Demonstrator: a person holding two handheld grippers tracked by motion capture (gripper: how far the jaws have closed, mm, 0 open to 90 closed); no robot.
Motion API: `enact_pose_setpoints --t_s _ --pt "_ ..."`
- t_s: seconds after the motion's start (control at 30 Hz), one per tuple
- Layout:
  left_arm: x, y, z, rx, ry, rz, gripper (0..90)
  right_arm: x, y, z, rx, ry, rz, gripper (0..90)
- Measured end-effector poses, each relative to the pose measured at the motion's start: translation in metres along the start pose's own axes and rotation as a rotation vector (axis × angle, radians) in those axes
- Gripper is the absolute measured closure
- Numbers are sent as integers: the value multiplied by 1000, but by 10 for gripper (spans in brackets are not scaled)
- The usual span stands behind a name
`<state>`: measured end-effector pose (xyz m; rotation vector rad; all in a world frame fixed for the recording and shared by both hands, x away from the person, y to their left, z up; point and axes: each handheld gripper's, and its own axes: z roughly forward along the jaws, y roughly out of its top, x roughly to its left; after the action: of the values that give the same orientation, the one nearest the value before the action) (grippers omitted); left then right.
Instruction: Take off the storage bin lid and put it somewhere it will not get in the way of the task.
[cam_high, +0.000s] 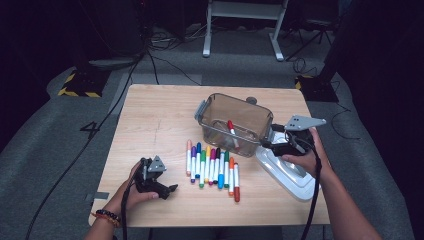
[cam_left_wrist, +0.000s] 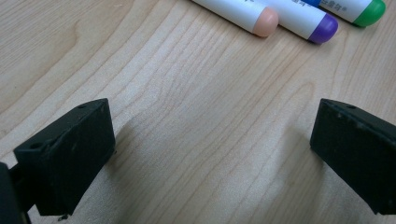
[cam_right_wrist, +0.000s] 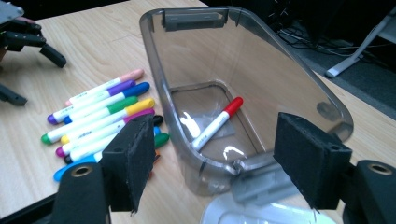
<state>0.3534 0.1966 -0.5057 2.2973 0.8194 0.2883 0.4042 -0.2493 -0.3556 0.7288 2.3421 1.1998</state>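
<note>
Marker sorting at a wooden table (cam_high: 150, 115), with the clear plastic bin (cam_high: 235, 122) taken as landmark. One red-capped marker (cam_right_wrist: 217, 123) lies slanted on the bin's floor, cap toward the far wall; the row of markers (cam_high: 212, 167) lies side by side on the table just in front of the bin, on the person's side, barrels roughly parallel and touching their neighbours. The white lid (cam_high: 287, 172) rests flat to the right of the bin, against its near corner. The right gripper (cam_right_wrist: 215, 158) hovers at the bin's near right rim, jaws apart and empty. The left gripper (cam_left_wrist: 212, 154) sits well to the left of the bin and of the row, low over bare wood, jaws wide apart with nothing between them; the peach-capped marker (cam_left_wrist: 243, 14) and its purple-capped neighbour (cam_left_wrist: 303, 21) lie just ahead of it. Judged handling: each marker is light, stiff and smooth-barrelled, so it is likely to roll or skid under a glancing touch; a hold across the mid-barrel, pads square to its length, seems safest, starting with an outer marker whose free side leaves room for a jaw. The bin, thin-walled and light, may slide if knocked.
</note>
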Motion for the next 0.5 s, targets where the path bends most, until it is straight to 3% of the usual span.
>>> enact_pose_setpoints --t_s 0.23,0.37,0.5 --pt "0 0 0 1 3 -2 3 20 -22 -17 -14 -1 -11 288" --pt "0 0 0 1 3 -2 3 32 -38 -16 -4 3 -5 288" --pt "-1 0 0 1 4 -2 4 47 -57 -8 17 37 15 289"
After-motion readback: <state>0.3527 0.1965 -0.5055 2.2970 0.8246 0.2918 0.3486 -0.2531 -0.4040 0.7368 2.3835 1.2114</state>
